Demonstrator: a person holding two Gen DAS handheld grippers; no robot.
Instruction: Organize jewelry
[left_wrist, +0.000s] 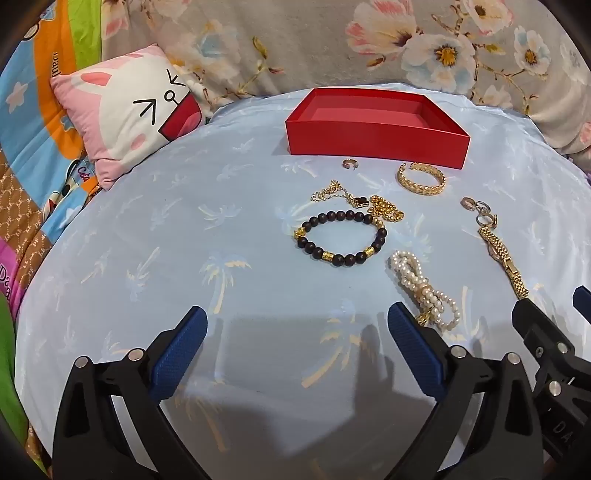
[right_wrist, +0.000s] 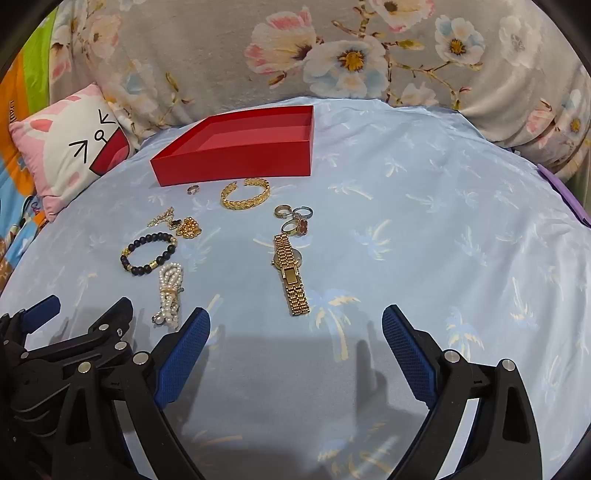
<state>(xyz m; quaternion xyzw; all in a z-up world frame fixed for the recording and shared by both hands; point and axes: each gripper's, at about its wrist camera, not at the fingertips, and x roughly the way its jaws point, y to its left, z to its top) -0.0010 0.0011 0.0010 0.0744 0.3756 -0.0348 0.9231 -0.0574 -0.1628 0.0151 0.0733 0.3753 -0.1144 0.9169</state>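
Observation:
An empty red box (left_wrist: 376, 142) (right_wrist: 236, 162) stands at the back of a light blue cloth. In front of it lie a small ring (left_wrist: 349, 163), a gold cuff bangle (left_wrist: 421, 179) (right_wrist: 245, 194), a tangle of gold chains (left_wrist: 384, 208) (right_wrist: 186, 226), a dark bead bracelet (left_wrist: 340, 238) (right_wrist: 149, 253), a knotted pearl string (left_wrist: 424, 291) (right_wrist: 170, 291), several rings (right_wrist: 295, 219) and a gold watch (left_wrist: 500, 254) (right_wrist: 290, 273). My left gripper (left_wrist: 297, 321) hangs open near the pearls. My right gripper (right_wrist: 295, 321) is open just short of the watch. Both hold nothing.
A pink and white rabbit cushion (left_wrist: 129, 114) (right_wrist: 70, 147) lies at the left. A floral grey blanket (left_wrist: 332, 44) (right_wrist: 332, 55) rises behind the box. A patterned colourful sheet (left_wrist: 33, 147) covers the far left. The cloth (right_wrist: 461, 240) stretches right of the watch.

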